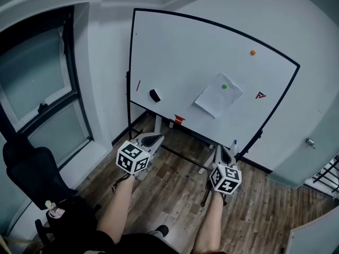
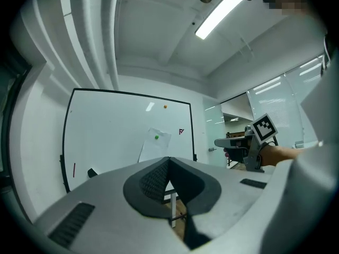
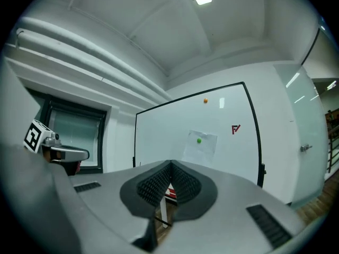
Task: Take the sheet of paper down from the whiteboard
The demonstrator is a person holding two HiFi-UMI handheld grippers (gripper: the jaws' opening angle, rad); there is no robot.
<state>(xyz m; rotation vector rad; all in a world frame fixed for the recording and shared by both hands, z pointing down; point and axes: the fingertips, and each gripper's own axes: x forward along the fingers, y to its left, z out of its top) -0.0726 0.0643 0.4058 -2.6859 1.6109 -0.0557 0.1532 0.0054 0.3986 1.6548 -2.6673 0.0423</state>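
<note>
A white sheet of paper [image 1: 217,95] hangs tilted on the whiteboard [image 1: 180,52], pinned by a green magnet [image 1: 224,86]. The same sheet of paper [image 2: 154,145] shows in the left gripper view, and the sheet of paper [image 3: 200,146] again in the right gripper view. My left gripper [image 1: 155,138] and right gripper [image 1: 223,153] are held level in front of the board, well short of it. Both are shut with nothing between the jaws. The left gripper [image 2: 169,159] and right gripper [image 3: 171,163] point toward the board.
An orange magnet [image 1: 252,52], a red mark [image 1: 260,94], a black eraser [image 1: 154,95] and a red marker line [image 1: 138,85] are on the board. A red object [image 1: 179,119] sits at its lower edge. A window [image 1: 37,83] is left, a door with handle [image 1: 310,142] right, a black chair [image 1: 37,173] lower left.
</note>
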